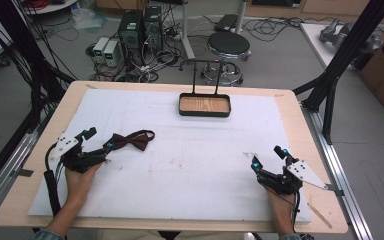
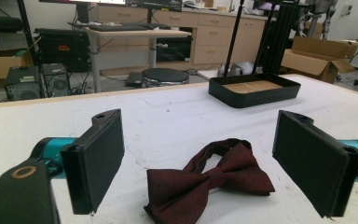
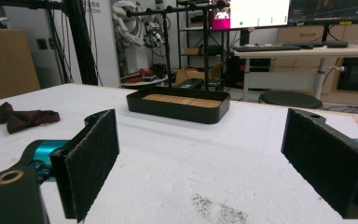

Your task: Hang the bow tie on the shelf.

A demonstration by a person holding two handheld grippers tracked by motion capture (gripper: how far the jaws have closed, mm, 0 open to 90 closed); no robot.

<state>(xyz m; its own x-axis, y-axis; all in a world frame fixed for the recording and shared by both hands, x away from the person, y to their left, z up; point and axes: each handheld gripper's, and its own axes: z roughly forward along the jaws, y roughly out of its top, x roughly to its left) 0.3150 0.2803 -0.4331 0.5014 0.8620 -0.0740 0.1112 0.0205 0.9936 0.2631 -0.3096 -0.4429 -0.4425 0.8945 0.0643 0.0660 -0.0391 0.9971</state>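
Bow tie point(image 2: 209, 184) (lower edge) cropped.

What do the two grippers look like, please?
Each gripper, left and right, has a black frame, teal joints, a grey three-cornered plate and a black trailing cable. The fingers are flat black rectangular pads.

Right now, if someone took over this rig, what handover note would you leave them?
Left gripper: open, jaws on either side of the bow tie, not yet closed on it.
Right gripper: open, holding nothing, low over the white mat at its near right.
Bow tie: flat on the mat, near left.
Tray: far centre of the mat, holds nothing.
Done: the approach to the tie.
Left: close on it and lift; probably carry it to the tray.
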